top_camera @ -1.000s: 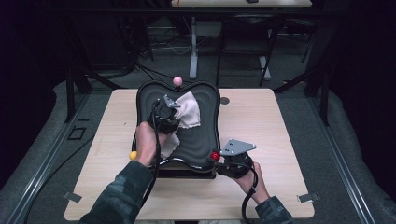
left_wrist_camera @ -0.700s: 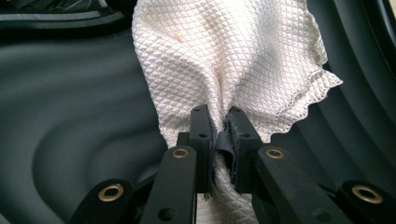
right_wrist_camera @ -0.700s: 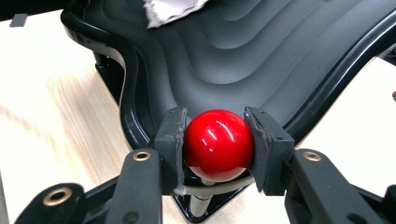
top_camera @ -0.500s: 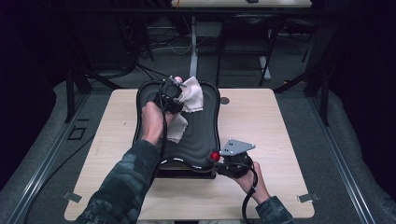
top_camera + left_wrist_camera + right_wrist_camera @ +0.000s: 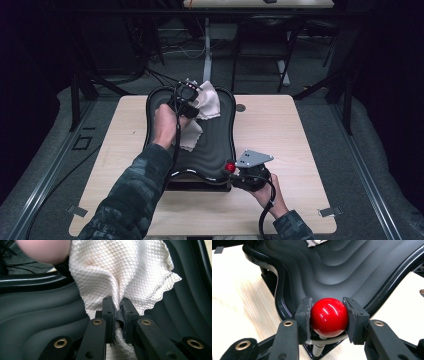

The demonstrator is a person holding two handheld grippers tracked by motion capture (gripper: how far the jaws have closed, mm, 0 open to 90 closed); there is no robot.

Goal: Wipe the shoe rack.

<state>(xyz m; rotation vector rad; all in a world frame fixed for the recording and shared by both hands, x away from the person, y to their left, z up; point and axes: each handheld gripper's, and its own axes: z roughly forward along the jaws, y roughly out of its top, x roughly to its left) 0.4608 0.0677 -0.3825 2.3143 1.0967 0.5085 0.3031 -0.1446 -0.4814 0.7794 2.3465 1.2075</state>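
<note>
A black ridged board [image 5: 215, 145] lies on the wooden table [image 5: 300, 135]. My left gripper [image 5: 186, 95] is at the board's far end, shut on a white waffle-weave cloth [image 5: 206, 102] that drapes over the far rim; in the left gripper view the cloth [image 5: 120, 270] bunches between the jaws of the left gripper [image 5: 118, 312], with a pink ball [image 5: 45, 250] blurred at the top left. My right gripper [image 5: 235, 170] is at the board's near right corner, shut on a red ball knob [image 5: 229, 167]. The right gripper view shows the right gripper [image 5: 329, 312] clamping that red knob [image 5: 329, 317] from both sides.
The board [image 5: 332, 267] rests on a dark base at the table's near middle. A small round grommet [image 5: 241, 107] sits in the tabletop right of the board. Bare tabletop lies left and right of the board. Dark table legs and cables stand beyond the far edge.
My left gripper has slid the cloth from the board's middle up to its far end, and now covers the pink ball in the high view. The right gripper stays on the red knob.
</note>
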